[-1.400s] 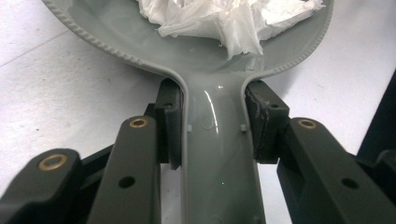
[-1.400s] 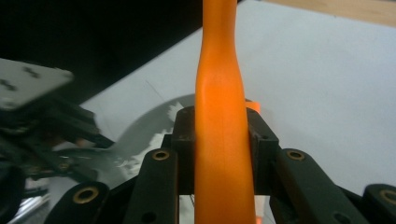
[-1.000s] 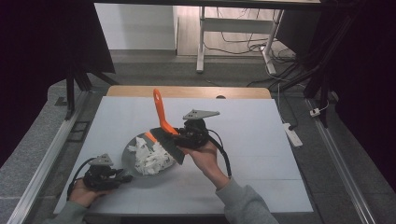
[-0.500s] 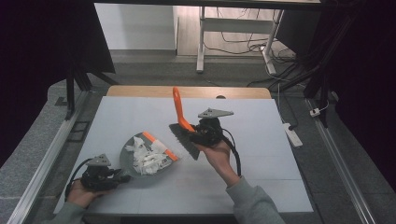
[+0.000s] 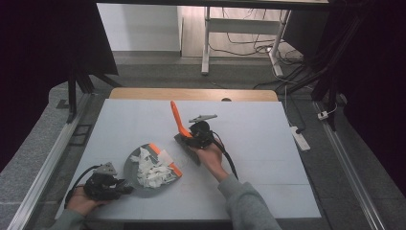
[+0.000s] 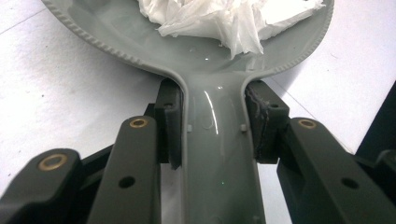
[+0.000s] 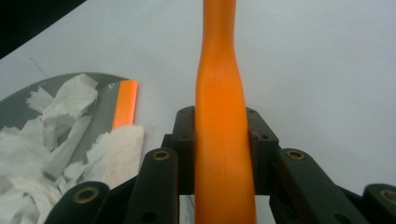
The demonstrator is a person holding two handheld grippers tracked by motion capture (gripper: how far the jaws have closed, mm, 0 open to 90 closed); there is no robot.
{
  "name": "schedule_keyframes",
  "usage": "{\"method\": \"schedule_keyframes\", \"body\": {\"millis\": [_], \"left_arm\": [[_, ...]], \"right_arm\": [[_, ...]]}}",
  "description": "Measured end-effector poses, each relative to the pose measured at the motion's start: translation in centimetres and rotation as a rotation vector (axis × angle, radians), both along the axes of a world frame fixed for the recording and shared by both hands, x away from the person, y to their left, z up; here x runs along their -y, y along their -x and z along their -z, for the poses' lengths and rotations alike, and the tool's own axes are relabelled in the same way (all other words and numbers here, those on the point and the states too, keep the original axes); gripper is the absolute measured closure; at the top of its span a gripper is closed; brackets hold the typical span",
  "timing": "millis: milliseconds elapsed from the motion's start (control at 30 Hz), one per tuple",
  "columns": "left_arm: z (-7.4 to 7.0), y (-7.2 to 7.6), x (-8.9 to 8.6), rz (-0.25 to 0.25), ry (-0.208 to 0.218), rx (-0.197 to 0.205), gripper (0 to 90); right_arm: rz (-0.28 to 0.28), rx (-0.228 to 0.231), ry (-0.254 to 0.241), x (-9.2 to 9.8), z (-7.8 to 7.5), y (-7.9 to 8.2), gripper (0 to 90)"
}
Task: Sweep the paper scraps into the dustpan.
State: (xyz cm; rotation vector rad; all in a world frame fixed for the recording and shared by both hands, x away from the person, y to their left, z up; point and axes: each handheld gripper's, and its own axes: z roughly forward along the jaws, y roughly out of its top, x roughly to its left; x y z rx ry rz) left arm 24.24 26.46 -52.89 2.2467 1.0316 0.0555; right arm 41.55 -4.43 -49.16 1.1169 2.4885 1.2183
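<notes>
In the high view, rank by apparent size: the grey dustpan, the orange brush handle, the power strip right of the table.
1. Grey dustpan, clearly largest.
2. Orange brush handle.
3. Power strip; it looks close to the handle in length and lies lower, off the table, so that ranking is unsure.

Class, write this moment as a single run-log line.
left gripper: shut on dustpan handle | dustpan: holds torn paper | right gripper: shut on brush handle | brush: beside dustpan

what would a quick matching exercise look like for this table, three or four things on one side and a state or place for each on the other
Things:
1. dustpan
2. brush
3. paper scraps
4. table

States or places:
a. piled in the pan
b. orange handle clamped in the right claw
c. grey handle clamped in the left claw
d. white surface under everything

Pairs: 1-c, 2-b, 3-a, 4-d
</notes>
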Motion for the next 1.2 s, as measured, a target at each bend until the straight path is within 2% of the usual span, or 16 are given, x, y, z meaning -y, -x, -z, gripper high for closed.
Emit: {"method": "schedule_keyframes", "body": {"millis": [67,167,233,300,367,433,500,567,633,700,833,933,1100,1200], "left_arm": [[0.1,-0.1,0.1,0.001,-0.001,0.001,61.4],[0.2,-0.3,0.3,0.003,0.002,0.001,61.4],[0.3,-0.3,0.5,0.0,0.002,0.007,61.4],[0.3,-0.3,0.5,0.003,0.003,0.02,61.4],[0.4,-0.1,0.5,-0.004,0.011,0.029,61.4],[0.5,0.1,0.4,-0.007,0.02,0.036,61.4],[0.5,0.2,0.1,-0.005,0.039,0.054,61.4],[0.4,0.4,0.0,-0.015,0.065,0.073,61.4],[0.3,0.4,-0.1,-0.017,0.077,0.084,61.4],[0.3,0.5,-0.2,-0.018,0.075,0.101,61.4],[0.1,0.7,-0.3,-0.022,0.1,0.134,61.4],[0.0,0.7,-0.5,-0.023,0.127,0.142,61.4],[-0.2,0.9,-0.2,-0.06,0.12,0.138,61.4],[-0.6,1.2,0.0,-0.091,0.13,0.143,61.4]], "right_arm": [[-0.022,-0.015,-0.008,-1.1,0.1,0.2,70.5],[-0.088,-0.048,-0.023,-3.2,0.2,1.2,70.5],[-0.143,-0.085,-0.065,-4.7,0.1,2.2,70.6],[-0.207,-0.091,-0.085,-6.1,-0.6,3.5,70.5],[-0.276,-0.094,-0.128,-6.9,-1.6,4.8,70.5],[-0.301,-0.061,-0.155,-6.9,-3.1,5.6,70.5],[-0.298,-0.026,-0.177,-6.2,-4.7,5.7,70.5],[-0.275,-0.004,-0.172,-5.4,-5.7,5.3,70.5],[-0.255,-0.003,-0.174,-4.5,-6.1,5.0,70.5],[-0.237,0.007,-0.197,-3.5,-6.6,4.8,70.5],[-0.197,0.03,-0.241,-1.2,-7.9,4.3,70.5],[-0.169,0.041,-0.262,0.5,-8.3,4.2,70.5],[-0.125,0.047,-0.269,3.2,-8.0,4.2,70.5],[-0.102,0.054,-0.261,5.0,-7.4,4.4,70.5]]}}
